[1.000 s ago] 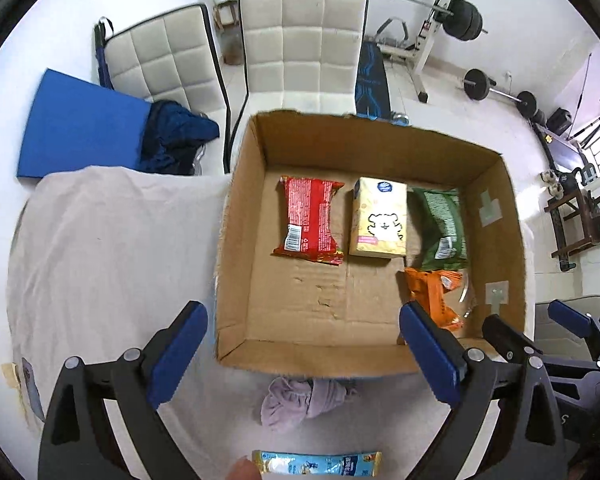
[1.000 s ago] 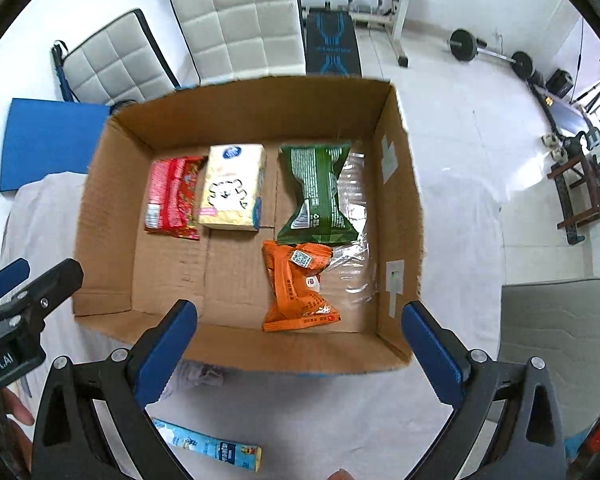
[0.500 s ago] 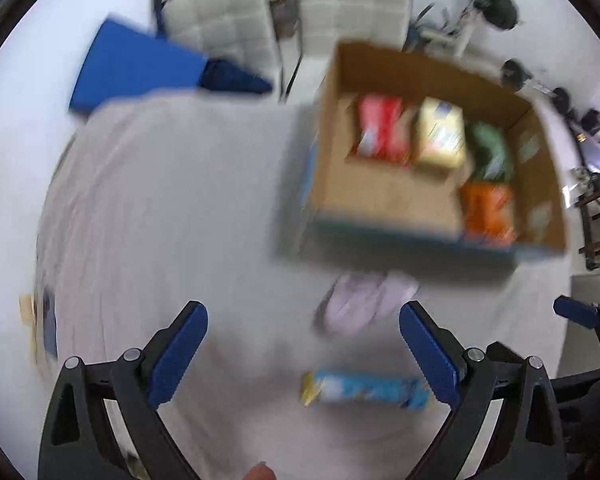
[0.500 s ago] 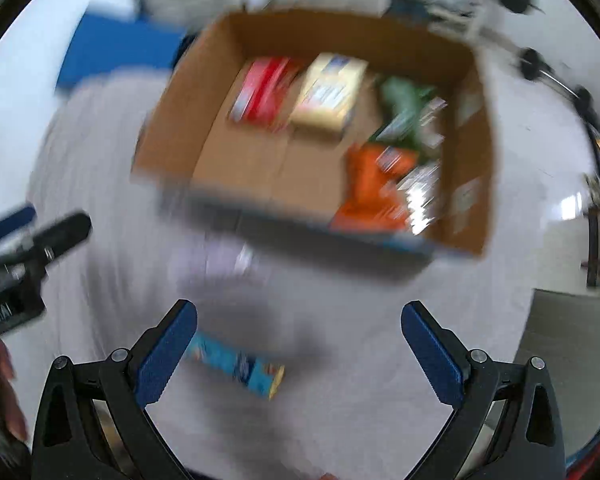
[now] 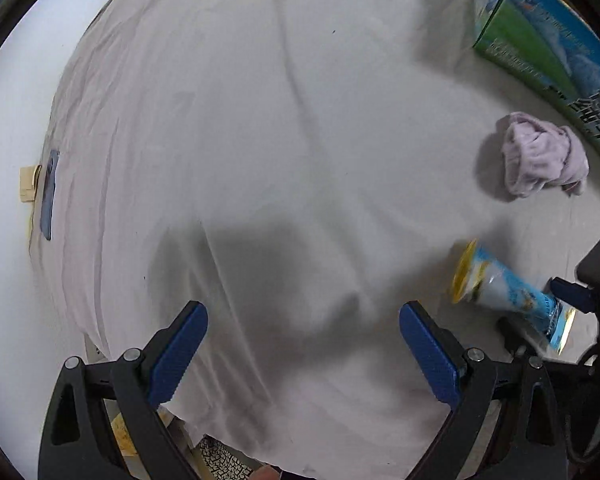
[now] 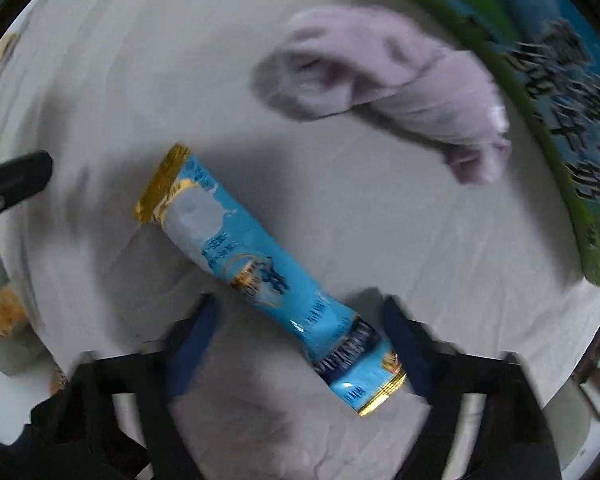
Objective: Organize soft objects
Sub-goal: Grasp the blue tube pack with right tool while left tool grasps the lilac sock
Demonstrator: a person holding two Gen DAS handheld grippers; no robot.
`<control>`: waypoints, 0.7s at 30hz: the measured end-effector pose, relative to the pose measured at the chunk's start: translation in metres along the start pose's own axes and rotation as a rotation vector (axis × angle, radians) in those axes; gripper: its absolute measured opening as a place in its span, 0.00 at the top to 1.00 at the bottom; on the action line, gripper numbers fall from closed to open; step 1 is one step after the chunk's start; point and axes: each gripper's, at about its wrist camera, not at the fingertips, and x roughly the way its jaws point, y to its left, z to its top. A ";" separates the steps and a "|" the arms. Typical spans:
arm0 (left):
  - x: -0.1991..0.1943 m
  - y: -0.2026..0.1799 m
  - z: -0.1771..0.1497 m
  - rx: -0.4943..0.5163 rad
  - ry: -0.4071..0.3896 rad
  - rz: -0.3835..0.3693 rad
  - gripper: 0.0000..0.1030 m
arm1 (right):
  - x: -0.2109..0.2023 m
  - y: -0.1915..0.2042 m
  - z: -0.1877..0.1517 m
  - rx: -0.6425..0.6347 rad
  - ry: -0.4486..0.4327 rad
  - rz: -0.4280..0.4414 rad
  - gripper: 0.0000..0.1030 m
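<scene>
Right hand-held gripper [image 6: 296, 344] jaws apart, straddling blue snack stick pack [image 6: 268, 272] on cloth-covered worktop [image 5: 260, 140]; left hand-held gripper [image 5: 300, 344] apart, empty; lilac sock [image 6: 396, 84] far right beside printed box [image 6: 572, 128]; both items unboxed

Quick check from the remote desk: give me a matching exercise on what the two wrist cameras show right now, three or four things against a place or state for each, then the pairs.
Things
1. long light-blue snack packet with gold ends
2. crumpled lilac cloth
3. left tool
4. printed green-and-blue side of the cardboard box

Places or states
A. open over bare white sheet, holding nothing
B. standing at the far right edge of the sheet
C. lying diagonally between the open fingers of the right tool
D. bunched up close beside the box

Pairs: 1-C, 2-D, 3-A, 4-B
</scene>
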 end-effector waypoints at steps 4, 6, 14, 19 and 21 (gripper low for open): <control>-0.010 -0.006 0.004 0.021 -0.031 -0.005 0.04 | -0.004 -0.005 -0.011 0.047 0.001 0.006 0.67; -0.022 -0.017 0.010 0.047 -0.065 -0.017 0.04 | -0.002 -0.021 -0.021 0.121 0.020 0.032 0.80; -0.062 -0.093 0.038 0.265 -0.165 -0.060 0.04 | 0.001 -0.131 -0.091 0.563 0.020 0.143 0.83; -0.059 -0.160 0.058 0.495 -0.194 -0.009 0.04 | 0.004 -0.171 -0.123 0.701 0.009 0.182 0.83; -0.051 -0.183 0.065 0.591 -0.187 0.037 0.04 | 0.003 -0.179 -0.128 0.719 -0.003 0.174 0.83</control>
